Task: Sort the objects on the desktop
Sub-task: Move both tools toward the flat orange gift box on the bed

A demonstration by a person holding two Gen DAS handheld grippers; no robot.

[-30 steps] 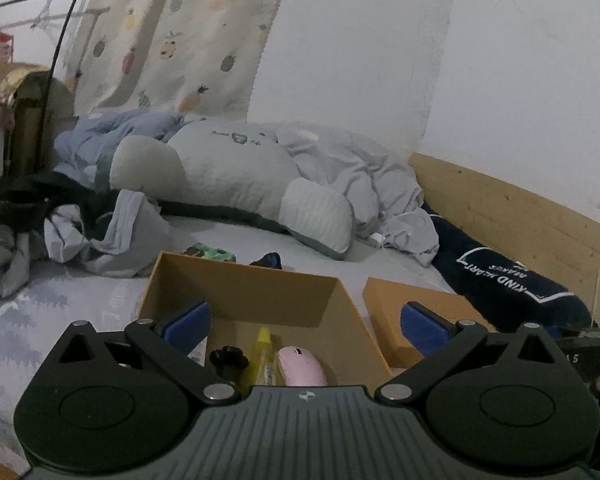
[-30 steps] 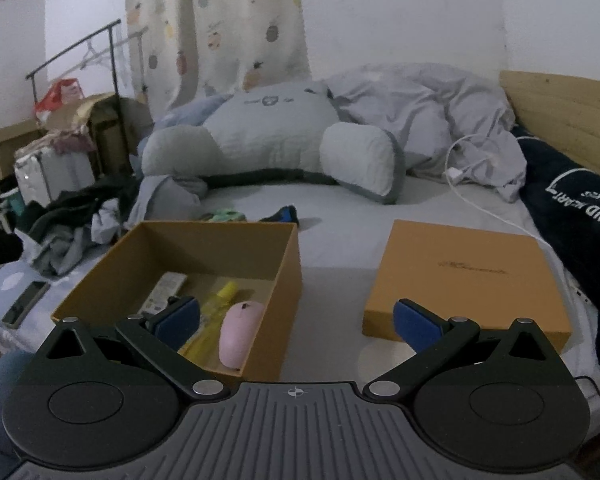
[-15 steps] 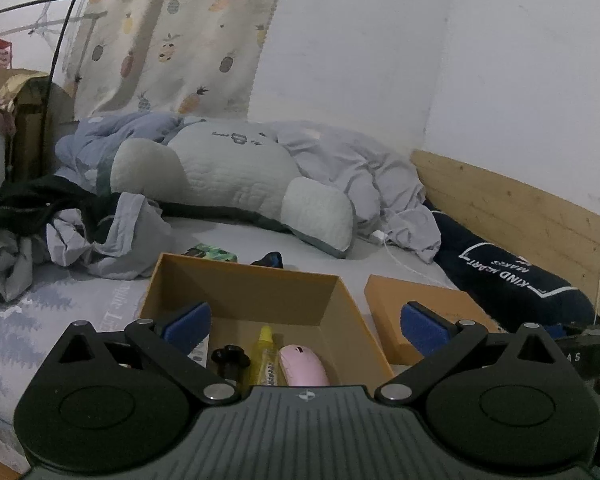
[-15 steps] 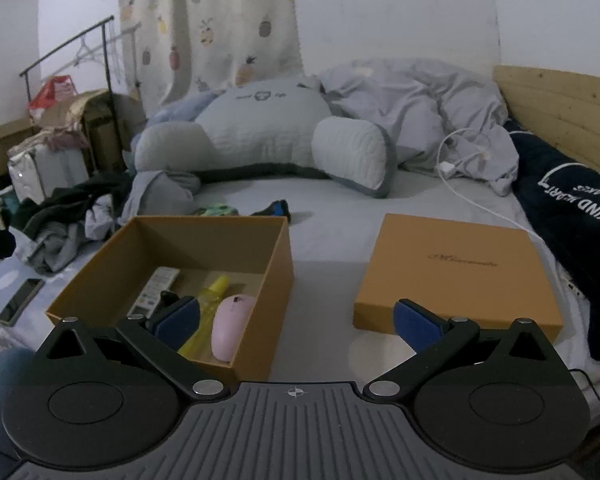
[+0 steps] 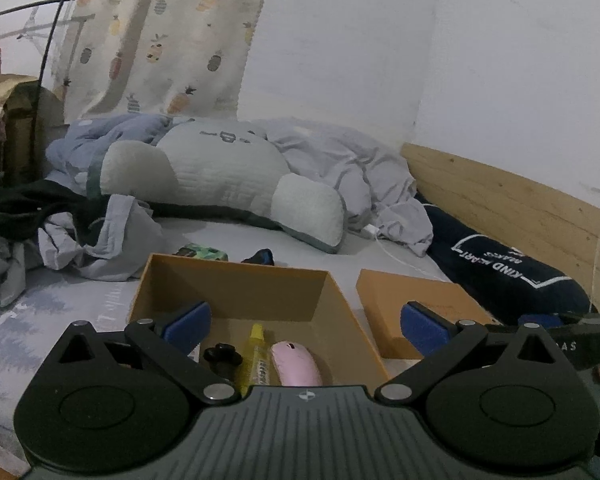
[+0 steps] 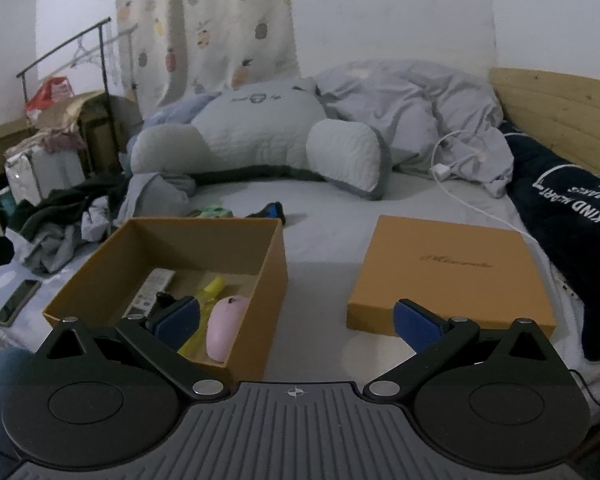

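Both tongs released, nothing gripped: left tongs [image 5: 306, 326] and right tongs [image 6: 298, 322] hang above the bed [image 6: 328, 236]; open orange box [image 6: 278, 256] sits on the grey sheet, holding pink mouse [image 6: 226, 326], yellow bottle [image 6: 206, 300], white remote [image 6: 150, 290] and a black knob [image 5: 222, 358]; flat box lid [image 6: 448, 276] lies apart to its right; cat cushion [image 6: 256, 136], rumpled duvet [image 6: 420, 108], navy pillow [image 6: 568, 216] behind; pineapple curtain [image 6: 208, 20] on white wall; phone [image 6: 18, 302] at left edge.
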